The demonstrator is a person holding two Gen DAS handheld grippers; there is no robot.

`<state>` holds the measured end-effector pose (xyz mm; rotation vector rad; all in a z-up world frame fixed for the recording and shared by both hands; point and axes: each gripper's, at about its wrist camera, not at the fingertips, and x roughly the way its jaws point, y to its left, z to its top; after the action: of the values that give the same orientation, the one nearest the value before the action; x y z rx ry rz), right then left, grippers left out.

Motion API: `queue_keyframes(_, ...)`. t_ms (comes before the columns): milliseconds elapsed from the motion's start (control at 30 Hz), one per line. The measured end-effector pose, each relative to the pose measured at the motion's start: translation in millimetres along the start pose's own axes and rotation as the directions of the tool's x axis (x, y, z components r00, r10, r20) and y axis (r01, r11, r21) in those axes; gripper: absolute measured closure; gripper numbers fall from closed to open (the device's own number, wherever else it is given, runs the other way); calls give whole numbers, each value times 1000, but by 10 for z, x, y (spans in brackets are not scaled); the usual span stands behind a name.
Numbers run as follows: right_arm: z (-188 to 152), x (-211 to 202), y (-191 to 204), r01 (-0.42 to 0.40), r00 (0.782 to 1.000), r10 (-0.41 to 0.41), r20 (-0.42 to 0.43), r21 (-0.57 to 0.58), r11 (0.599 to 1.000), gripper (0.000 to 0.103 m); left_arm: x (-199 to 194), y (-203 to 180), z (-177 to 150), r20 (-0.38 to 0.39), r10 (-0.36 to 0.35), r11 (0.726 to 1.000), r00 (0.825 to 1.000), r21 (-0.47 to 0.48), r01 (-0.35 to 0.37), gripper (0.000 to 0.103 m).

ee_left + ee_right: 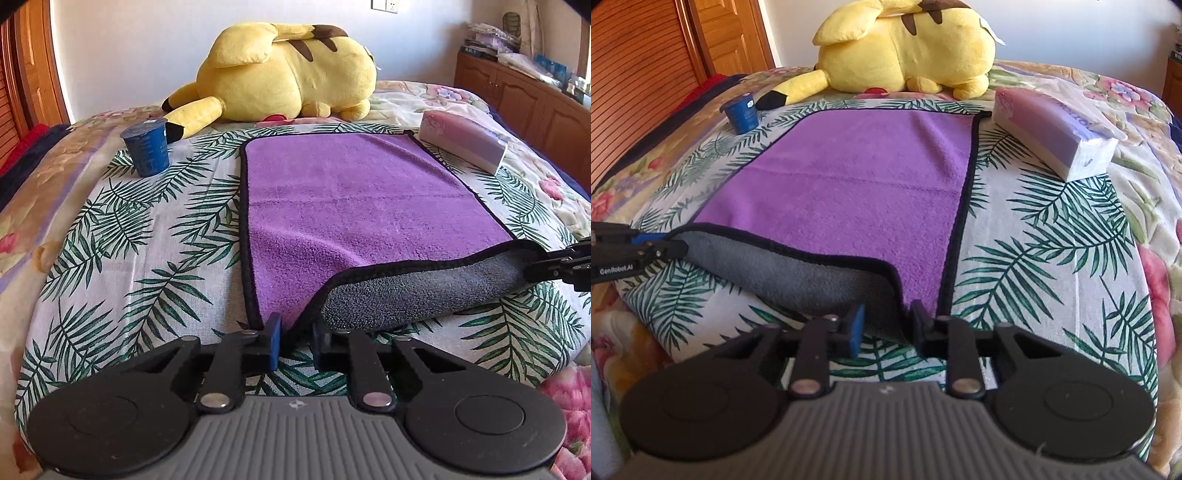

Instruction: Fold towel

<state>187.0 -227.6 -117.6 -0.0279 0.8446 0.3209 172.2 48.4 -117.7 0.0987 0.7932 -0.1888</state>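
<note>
left tool (295, 334): black linkage, blue pads, silver rivets | right tool (886, 326): same, ribbed grey housing

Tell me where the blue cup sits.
The blue cup stands far left in both views, on the leaf-print cloth, between the towel and the plush's tail.

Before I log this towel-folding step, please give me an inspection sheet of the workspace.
Surface: bed with palm-leaf cloth over a floral quilt.
Job's things: purple towel lies flat; its near edge is lifted, grey underside showing.
Clutter: blue cup, tissue pack, yellow Pikachu plush.
Grippers: left gripper and right gripper are each at a near corner, towel edge between the fingers; whether they are clamped cannot be told.
Cables: nothing seen.
Surroundings: wooden cabinet, wooden door.
</note>
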Motion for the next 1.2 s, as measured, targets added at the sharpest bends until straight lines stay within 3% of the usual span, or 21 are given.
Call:
queue_keyframes(100, 3, -3, -15, 1, 1000, -1, 4, -1, 1000, 85, -11, -5, 8, 5, -2, 1000, 1000, 3, 2, 103)
queue_keyframes(167, 5, -6, -21, 2, 1000, -2, 7, -3, 1000, 93, -23, -5, 16, 9, -8, 1000, 1000, 0, 8, 103)
queue_keyframes(367, 26, -46, -38, 4, 999, -4, 33, 1, 1000, 97, -86, -18, 51, 30, -11, 1000, 999, 7, 10, 103)
queue_keyframes(1200, 171, -260, -115, 5, 985, -7, 174, 15, 1000, 99, -356, -28, 246, 154, -27, 1000, 988, 14, 25, 103)
